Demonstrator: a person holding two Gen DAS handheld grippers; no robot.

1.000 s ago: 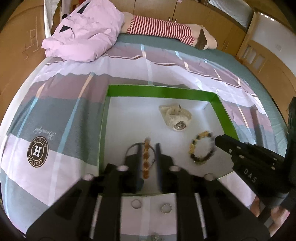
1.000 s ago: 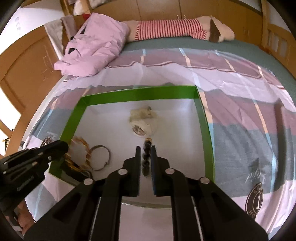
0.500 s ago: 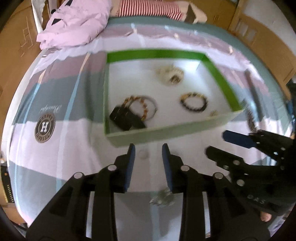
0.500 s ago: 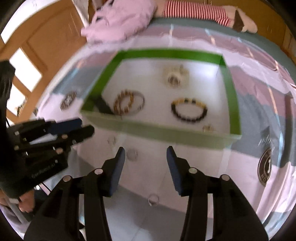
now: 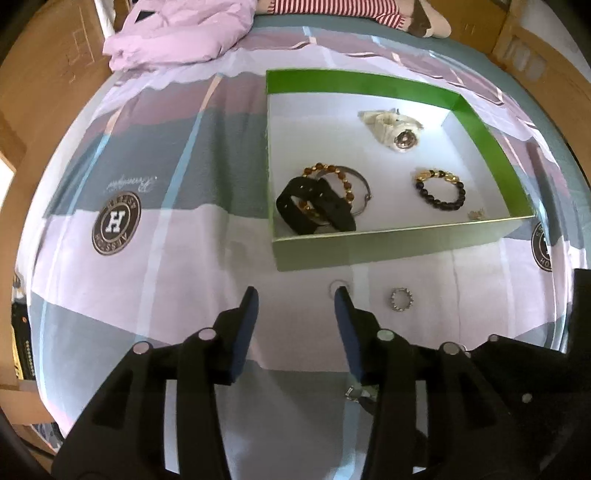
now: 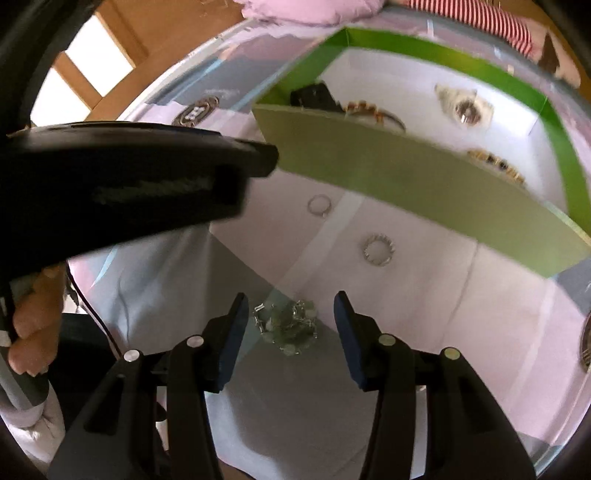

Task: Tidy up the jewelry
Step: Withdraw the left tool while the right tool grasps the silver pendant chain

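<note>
A green-walled box [image 5: 391, 243] with a white floor lies on the bedspread. In it rest a cream watch [image 5: 393, 125], a black band [image 5: 314, 205] over an amber bead bracelet, and a dark and gold bead bracelet [image 5: 439, 188]. In front of the box lie a thin ring [image 5: 339, 285], a beaded ring [image 5: 401, 300] and a crumpled silver chain [image 6: 286, 325]. My left gripper [image 5: 295, 295] is open, its right fingertip beside the thin ring. My right gripper [image 6: 290, 306] is open with the chain lying between its fingers. The left gripper's body [image 6: 122, 177] fills the right wrist view's left side.
A pink garment [image 5: 181, 33] and a striped plush thing [image 5: 332, 7] lie at the bed's far end. Wooden furniture borders the bed on both sides. A hand [image 6: 33, 325] holds the left gripper's handle. The bed's near edge runs just under both grippers.
Both grippers have let go of bracelets in the box, pulled back out of it and opened wide. They now hang low over the rings and chain in front of the box.
</note>
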